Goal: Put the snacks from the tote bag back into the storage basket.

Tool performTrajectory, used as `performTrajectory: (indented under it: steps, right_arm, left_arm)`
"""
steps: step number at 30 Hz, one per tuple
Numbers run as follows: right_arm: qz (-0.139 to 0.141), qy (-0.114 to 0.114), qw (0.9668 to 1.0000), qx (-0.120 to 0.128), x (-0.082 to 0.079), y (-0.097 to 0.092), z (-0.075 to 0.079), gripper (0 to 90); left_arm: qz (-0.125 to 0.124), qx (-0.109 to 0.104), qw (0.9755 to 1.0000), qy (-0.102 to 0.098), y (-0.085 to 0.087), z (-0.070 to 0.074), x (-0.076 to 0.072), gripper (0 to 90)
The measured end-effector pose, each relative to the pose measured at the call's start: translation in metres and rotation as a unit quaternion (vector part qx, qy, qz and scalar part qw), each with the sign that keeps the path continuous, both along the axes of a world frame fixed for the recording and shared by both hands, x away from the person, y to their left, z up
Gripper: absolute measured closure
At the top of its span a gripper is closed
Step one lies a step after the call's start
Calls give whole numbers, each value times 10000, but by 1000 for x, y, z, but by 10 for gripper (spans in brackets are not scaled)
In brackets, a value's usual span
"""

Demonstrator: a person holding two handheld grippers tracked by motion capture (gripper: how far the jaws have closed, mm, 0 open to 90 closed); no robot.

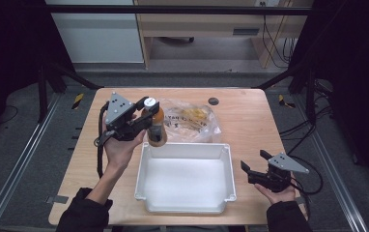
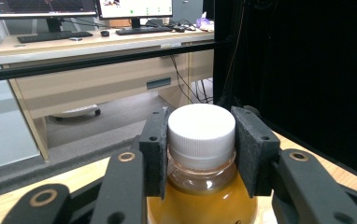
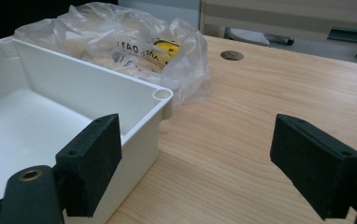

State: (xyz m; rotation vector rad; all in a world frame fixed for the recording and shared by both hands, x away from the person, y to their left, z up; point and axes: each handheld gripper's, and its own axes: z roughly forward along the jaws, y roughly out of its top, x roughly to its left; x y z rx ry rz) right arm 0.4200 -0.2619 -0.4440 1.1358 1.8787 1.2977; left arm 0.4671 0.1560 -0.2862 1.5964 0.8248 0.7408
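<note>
high view: we see our left gripper (image 1: 146, 113) clamping the bottle (image 1: 155, 123) by its cap above the tub (image 1: 185, 152)'s ten o'clock corner; right gripper (image 1: 255, 161) spread wide at three o'clock, over bare table (image 1: 250, 116). left gripper view shows pads (image 2: 155, 149) squeezing the cap.

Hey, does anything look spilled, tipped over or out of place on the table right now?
Nothing stands out. The bottle is upright and capped in the left gripper, the white bin sits square, and the plastic bag lies crumpled behind it.

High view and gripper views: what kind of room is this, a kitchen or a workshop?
Probably an office or lab test bench: a wooden table inside a dark metal frame, and a desk with monitors and keyboards behind.
</note>
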Motion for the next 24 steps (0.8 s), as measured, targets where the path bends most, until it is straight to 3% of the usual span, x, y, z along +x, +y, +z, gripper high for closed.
performTrajectory:
  steps: [10, 24]
  right_arm:
    - [1, 1, 10000, -7, 0, 0, 0, 167]
    - [-3, 2, 10000, -15, 0, 0, 0, 168]
  left_arm:
    - [-61, 13, 10000, -18, 1, -9, -12, 589]
    - [-134, 65, 9997, 191, 5, -32, -22, 589]
